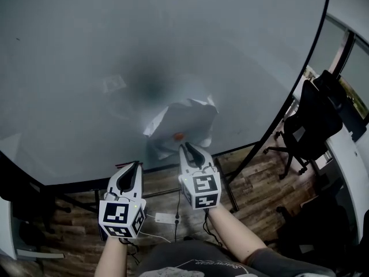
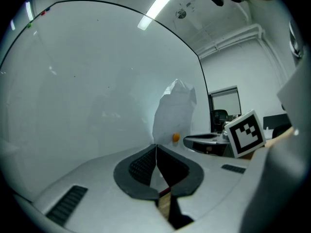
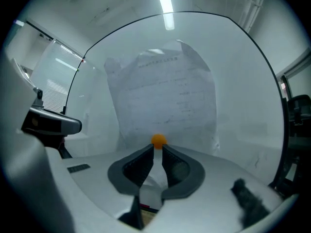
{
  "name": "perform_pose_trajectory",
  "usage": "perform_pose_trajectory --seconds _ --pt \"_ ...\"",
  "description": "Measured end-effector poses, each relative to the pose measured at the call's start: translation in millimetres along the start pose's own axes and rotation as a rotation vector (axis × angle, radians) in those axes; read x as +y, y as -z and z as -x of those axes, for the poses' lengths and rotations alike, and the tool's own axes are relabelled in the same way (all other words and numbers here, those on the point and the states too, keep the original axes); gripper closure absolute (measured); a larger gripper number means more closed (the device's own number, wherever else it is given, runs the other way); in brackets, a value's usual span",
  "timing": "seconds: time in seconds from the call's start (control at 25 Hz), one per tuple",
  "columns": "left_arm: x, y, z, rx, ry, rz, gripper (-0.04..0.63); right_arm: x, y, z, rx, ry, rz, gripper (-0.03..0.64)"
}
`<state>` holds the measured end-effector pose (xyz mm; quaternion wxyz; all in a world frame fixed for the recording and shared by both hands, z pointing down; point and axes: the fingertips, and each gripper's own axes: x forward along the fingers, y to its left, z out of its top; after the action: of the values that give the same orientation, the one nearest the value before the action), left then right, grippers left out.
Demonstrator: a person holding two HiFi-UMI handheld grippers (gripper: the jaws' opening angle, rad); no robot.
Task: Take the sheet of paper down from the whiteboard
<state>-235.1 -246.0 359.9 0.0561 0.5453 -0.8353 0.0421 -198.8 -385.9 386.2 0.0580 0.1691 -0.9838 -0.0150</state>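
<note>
My left gripper [image 2: 156,145] has its fingers squeezed tight on nothing. My right gripper [image 3: 158,147] has its fingers a little apart and empty, tips right at the orange magnet [image 3: 158,140]. They may be touching it, but I can't be sure. The magnet pins the crinkled sheet of paper [image 3: 165,96] low on the whiteboard [image 1: 86,51]. I think I am going for the magnet. Next I must pinch it, pull it off, then catch the paper.
</note>
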Motion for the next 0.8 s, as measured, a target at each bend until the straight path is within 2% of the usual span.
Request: perform_pose_trajectory --seconds 0.12,0.2,0.32,0.6,0.8 --pt "1 -7 -6 -0.016 -0.004 0.0 0.58 -1 -4 -10 -0.006 -0.009 -0.007 0.521" --pt "2 -11 -9 -0.026 -0.008 -0.003 0.58 1 -6 -16 -0.008 -0.019 -0.006 0.509" --pt "5 -16 -13 -0.042 -0.013 -0.004 0.58 3 -6 -23 -0.005 -0.011 0.017 0.496" --pt "8 -23 -19 -0.058 -0.014 -0.005 0.58 -2 -7 -23 -0.021 0.073 0.07 0.485" --pt "6 -27 -24 -0.065 0.003 -0.007 0.58 1 -9 -30 -0.019 0.077 0.084 0.483"
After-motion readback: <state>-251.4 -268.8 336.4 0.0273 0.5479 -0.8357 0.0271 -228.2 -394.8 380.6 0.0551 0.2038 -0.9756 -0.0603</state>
